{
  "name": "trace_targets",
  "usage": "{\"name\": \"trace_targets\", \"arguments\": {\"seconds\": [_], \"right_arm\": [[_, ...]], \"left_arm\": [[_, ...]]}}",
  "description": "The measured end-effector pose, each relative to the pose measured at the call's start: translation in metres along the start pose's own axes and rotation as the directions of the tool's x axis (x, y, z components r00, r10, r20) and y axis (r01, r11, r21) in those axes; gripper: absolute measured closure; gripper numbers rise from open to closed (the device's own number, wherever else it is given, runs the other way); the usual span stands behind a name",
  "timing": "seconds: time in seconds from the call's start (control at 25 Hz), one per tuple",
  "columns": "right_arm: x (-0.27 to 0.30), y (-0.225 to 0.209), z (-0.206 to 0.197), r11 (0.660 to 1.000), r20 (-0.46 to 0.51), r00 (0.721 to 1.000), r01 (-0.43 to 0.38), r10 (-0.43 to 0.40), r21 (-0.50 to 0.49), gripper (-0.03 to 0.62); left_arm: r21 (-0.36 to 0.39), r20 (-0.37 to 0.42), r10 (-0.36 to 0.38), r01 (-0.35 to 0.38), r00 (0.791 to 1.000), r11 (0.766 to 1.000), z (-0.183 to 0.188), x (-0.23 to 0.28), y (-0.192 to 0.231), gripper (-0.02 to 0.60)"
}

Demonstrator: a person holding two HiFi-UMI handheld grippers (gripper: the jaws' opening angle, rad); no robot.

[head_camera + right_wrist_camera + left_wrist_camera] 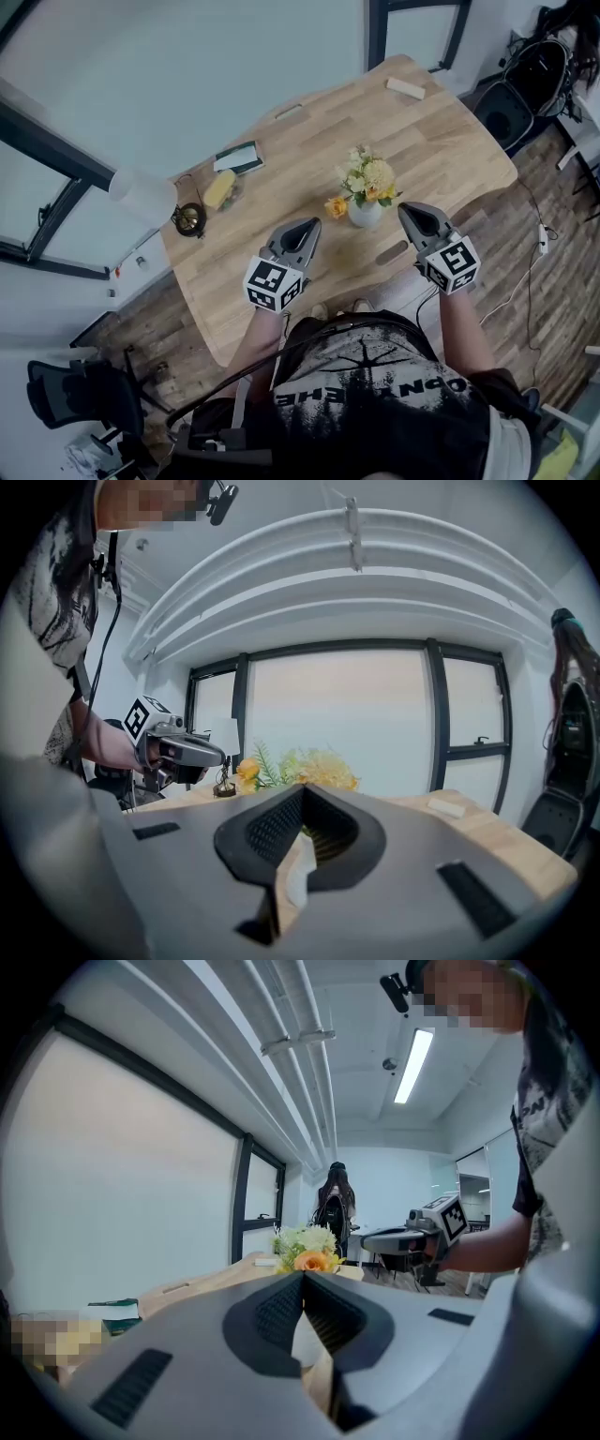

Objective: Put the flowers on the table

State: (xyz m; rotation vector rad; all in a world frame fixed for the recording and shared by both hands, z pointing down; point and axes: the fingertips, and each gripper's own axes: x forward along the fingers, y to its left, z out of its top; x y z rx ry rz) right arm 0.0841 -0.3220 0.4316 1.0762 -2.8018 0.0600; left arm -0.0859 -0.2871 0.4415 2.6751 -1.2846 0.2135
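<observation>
A bunch of yellow, white and orange flowers (366, 178) stands in a small white vase (364, 215) on the wooden table (441, 141), near its front edge. My left gripper (310, 226) hovers just left of the vase, jaws together and nothing in them. My right gripper (405, 210) hovers just right of the vase, also shut and empty. In the left gripper view the flowers (305, 1243) rise beyond the closed jaw tips, with the right gripper (373, 1238) to their right. In the right gripper view the flowers (300, 766) sit ahead, the left gripper (216, 755) at the left.
On the table's left part lie a green book (239, 157), a yellow item in a glass dish (220, 189) and a small brass object (188, 219). A wooden block (405, 88) rests at the far end. A white lamp shade (142, 195) and black chairs (511, 112) flank the table.
</observation>
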Motion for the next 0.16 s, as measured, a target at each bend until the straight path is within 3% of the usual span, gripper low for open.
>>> {"name": "trace_targets", "arguments": {"seconds": [0.16], "right_arm": [[-0.0007, -0.0013, 0.0000, 1.000, -0.004, 1.000, 0.007, -0.007, -0.001, 0.577]], "left_arm": [[-0.008, 0.004, 0.007, -0.007, 1.000, 1.000, -0.0021, -0.0008, -0.0013, 0.568]]}}
